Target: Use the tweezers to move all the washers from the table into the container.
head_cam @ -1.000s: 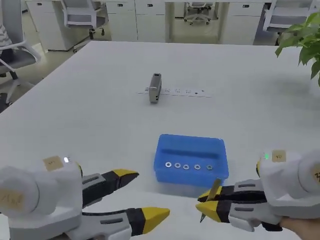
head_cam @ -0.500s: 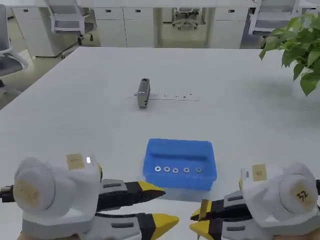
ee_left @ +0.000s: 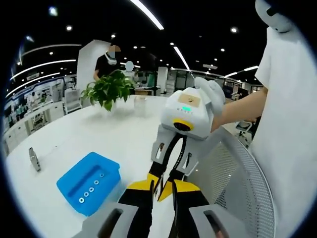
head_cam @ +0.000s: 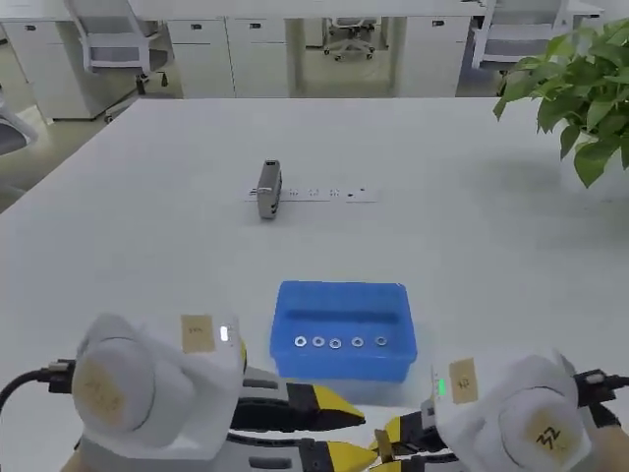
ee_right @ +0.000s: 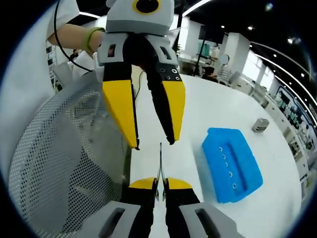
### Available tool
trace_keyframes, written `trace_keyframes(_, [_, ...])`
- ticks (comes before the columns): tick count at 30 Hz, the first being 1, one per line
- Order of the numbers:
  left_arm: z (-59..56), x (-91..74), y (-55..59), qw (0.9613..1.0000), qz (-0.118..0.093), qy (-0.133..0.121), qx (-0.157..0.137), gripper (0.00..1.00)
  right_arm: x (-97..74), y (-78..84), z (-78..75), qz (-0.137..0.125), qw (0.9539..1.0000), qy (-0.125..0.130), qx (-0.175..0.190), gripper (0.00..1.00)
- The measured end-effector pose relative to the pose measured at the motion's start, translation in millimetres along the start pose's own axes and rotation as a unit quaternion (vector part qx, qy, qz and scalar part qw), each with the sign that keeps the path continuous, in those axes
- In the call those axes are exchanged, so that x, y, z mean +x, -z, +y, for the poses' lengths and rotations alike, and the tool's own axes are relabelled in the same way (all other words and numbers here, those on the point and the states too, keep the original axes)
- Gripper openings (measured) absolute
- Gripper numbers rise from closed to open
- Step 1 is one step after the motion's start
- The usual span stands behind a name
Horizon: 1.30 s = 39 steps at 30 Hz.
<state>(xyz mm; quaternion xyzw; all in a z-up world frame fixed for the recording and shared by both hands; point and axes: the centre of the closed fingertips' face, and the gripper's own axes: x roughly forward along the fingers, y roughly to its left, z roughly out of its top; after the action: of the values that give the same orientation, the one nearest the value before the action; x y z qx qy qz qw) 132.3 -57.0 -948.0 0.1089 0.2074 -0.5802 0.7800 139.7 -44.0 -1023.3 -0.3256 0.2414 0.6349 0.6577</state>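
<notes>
Head view puts both tools nearest, low at the bench edge and almost nose to nose. The right hand-held gripper (ee_right: 159, 184) is clamped on the tweezers (ee_right: 160, 161), the tool this job needs. Their thin tips point at the left hand-held gripper (ee_right: 152, 144), whose yellow jaws stand apart with nothing between them. I judge it idle, or readying to steady the tweezers. Just beyond, the blue container (head_cam: 339, 366) holds five washers (head_cam: 339, 342) in a row. I see none loose on the bench (head_cam: 462, 226), so the moving looks done. Farther off lies a small grey block (head_cam: 268, 189). Compared with a second ago, the camera has swung, the washers sit unchanged, and the two sets of tips have drawn closer together.
</notes>
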Motion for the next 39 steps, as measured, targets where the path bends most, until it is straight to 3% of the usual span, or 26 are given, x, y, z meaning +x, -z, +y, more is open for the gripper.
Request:
trace_keyframes(11, [0.3, 5.9, 3.9, 0.9988, 0.026, 0.009, 0.041, 0.0, 0.6, 4.3, -1.6, 0.019, 0.9996, 0.001, -0.023, 0.03])
trace_keyframes(15, [2.4, 6.8, 3.5, 0.9984, 0.031, 0.01, 0.046, 0.0, 1.9, 4.8, -2.1, 0.026, 0.999, 0.001, -0.035, 0.03])
trace_keyframes(23, [9.9, 3.3, 12.3, 0.9953, 0.064, 0.003, 0.072, 0.0, 5.8, 5.3, -8.2, 0.029, 0.9989, 0.004, -0.036, 0.04])
trace_keyframes(34, [22.2, -1.1, 43.2, 0.9845, 0.147, -0.004, 0.096, 0.0, 17.7, 11.6, -11.6, 0.003, 0.9998, 0.017, -0.007, 0.05])
trace_keyframes(39, [26.8, -2.1, 60.6, 0.9769, 0.19, -0.002, 0.098, 0.0, 26.3, 13.1, -10.9, -0.008, 0.9999, 0.014, 0.001, 0.06])
